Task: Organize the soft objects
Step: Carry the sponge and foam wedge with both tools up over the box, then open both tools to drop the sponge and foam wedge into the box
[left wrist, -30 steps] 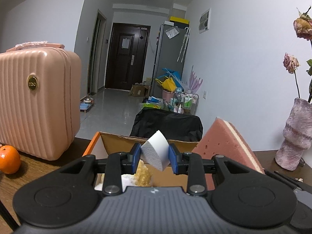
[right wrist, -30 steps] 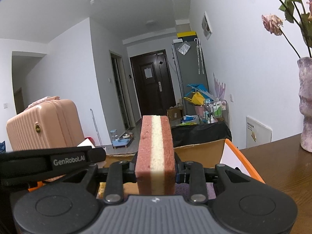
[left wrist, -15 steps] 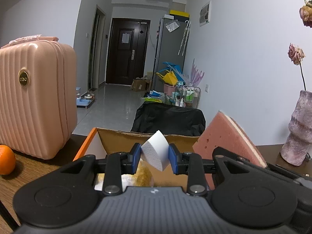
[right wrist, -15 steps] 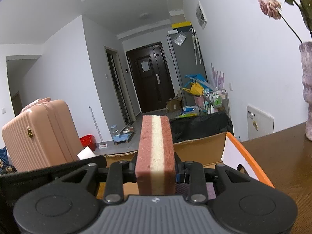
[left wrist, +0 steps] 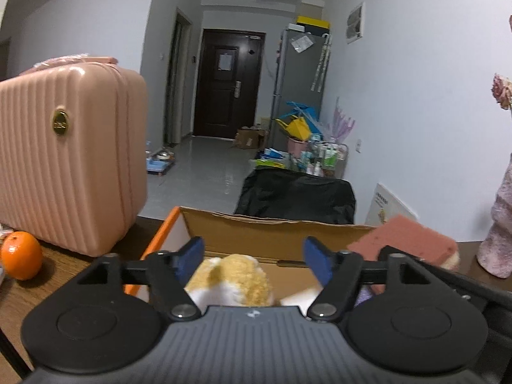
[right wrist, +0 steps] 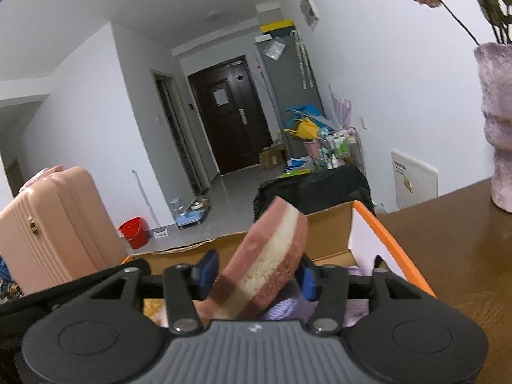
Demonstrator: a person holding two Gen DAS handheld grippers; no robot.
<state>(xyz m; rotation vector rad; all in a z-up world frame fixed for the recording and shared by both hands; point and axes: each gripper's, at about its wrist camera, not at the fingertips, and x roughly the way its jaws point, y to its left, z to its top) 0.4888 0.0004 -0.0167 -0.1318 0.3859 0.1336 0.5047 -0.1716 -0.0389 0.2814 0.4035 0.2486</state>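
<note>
An open cardboard box (left wrist: 272,233) with an orange rim stands on the wooden table, also in the right wrist view (right wrist: 329,230). My left gripper (left wrist: 254,256) is open and empty above the box. Below it lie a yellow and white fluffy item (left wrist: 233,280) and a white sponge (left wrist: 299,297). My right gripper (right wrist: 256,272) is open over the box. A pink and cream layered sponge (right wrist: 272,262) leans tilted between its jaws, loose; it also shows in the left wrist view (left wrist: 403,236). Purple soft items (right wrist: 288,307) lie under it.
A pink suitcase (left wrist: 70,156) stands on the table at the left, with an orange (left wrist: 20,254) in front of it. A purple vase (right wrist: 496,128) with dried flowers stands at the right. Bare table (right wrist: 448,240) lies right of the box.
Both grippers have opened. The white sponge has dropped from the left gripper into the box. The pink sponge has tipped over to the right between the right jaws.
</note>
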